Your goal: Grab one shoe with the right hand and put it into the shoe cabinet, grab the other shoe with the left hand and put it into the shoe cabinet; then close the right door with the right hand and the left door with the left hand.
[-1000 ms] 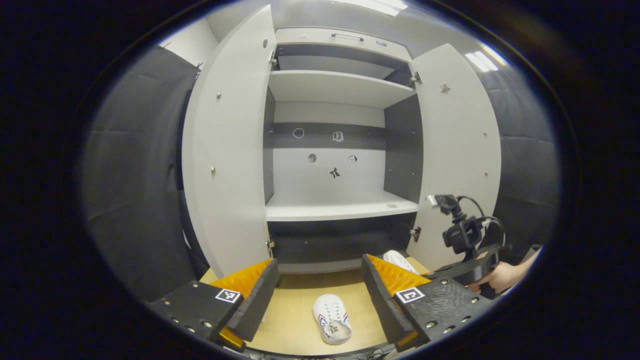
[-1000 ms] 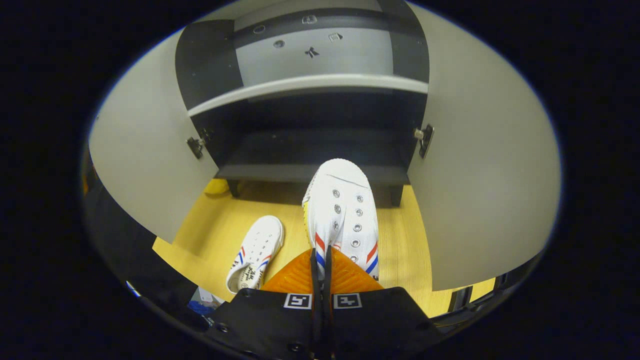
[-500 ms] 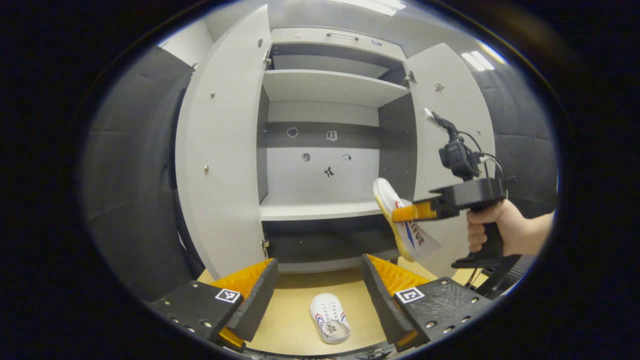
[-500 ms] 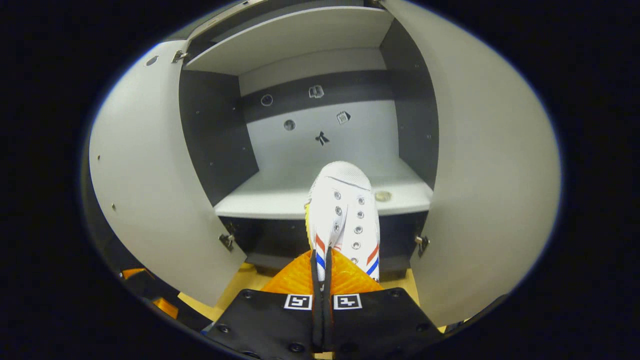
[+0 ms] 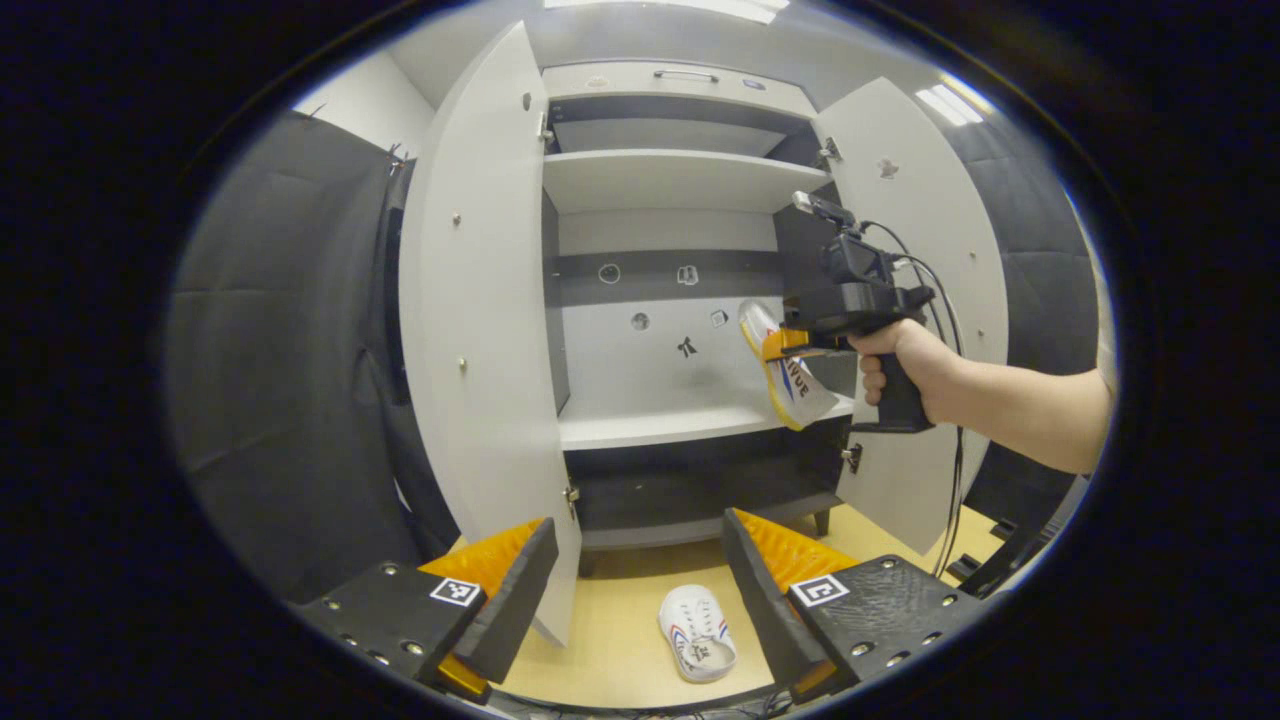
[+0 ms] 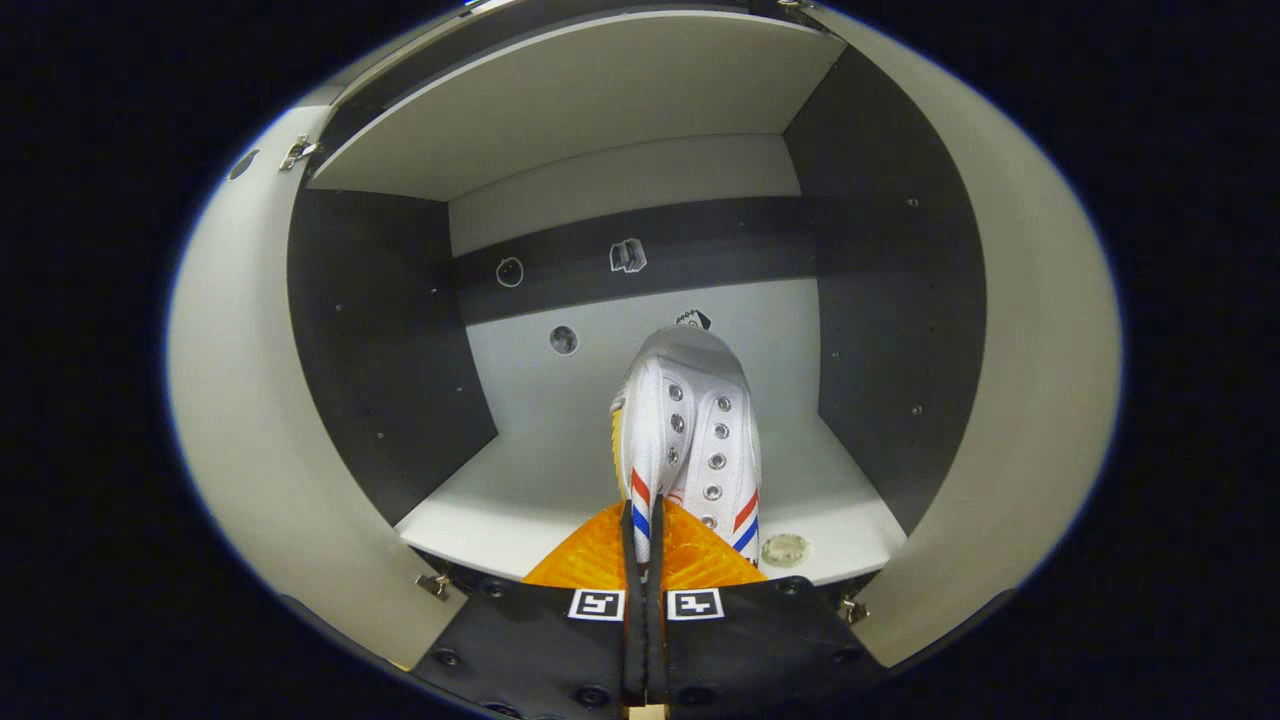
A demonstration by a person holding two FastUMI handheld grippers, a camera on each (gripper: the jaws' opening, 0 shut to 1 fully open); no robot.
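So the left tool (image 5: 640, 590) is hanging wide open with nothing in it, and the second sneaker (image 5: 697, 646) is on the floor (image 5: 620, 640) just below it. The right tool (image 6: 640, 560) is pinched tight on the first sneaker (image 6: 690, 430), which hovers over the shoe cabinet's middle shelf (image 6: 500, 500), not set down. I'd call it early days: one shoe nearly in, the other ungrabbed, left door (image 5: 480, 330) and right door (image 5: 920, 250) wide open.

Left gripper view: low, set back, facing the tall white-and-dark-grey open shoe cabinet (image 5: 680, 300) head-on; whole front plus yellow wooden floor (image 5: 620, 640) visible. Right gripper view: close up, at the cabinet's mouth, aimed into the white middle shelf (image 6: 560, 490). Shared betw. both: that shelf, back wall w/ small stickers (image 6: 628, 256).
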